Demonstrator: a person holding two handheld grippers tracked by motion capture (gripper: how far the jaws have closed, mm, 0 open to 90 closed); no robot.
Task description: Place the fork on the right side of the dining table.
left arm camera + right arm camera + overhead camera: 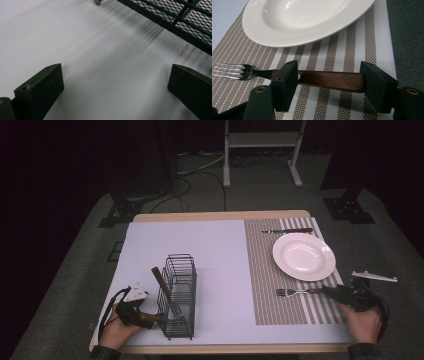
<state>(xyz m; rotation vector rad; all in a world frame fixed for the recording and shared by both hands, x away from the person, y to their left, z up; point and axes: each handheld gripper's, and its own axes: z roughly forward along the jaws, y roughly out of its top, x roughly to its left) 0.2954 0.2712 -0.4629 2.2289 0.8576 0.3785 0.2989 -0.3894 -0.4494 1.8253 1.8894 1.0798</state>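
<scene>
Two grippers low on table: right gripper point(328, 82) jaws spread, straddling fork point(287, 76) handle lengthwise on striped placemat point(352, 50), just below white plate point(294, 22); left gripper point(112, 87) jaws wide apart, nothing between, beside wire caddy point(179, 295)

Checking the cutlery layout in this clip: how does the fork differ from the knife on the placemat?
The fork lies on the near side of the plate, the knife on the far side. The right gripper's jaws straddle the fork's handle; the knife lies free. Both have brown handles and lie crosswise.
</scene>
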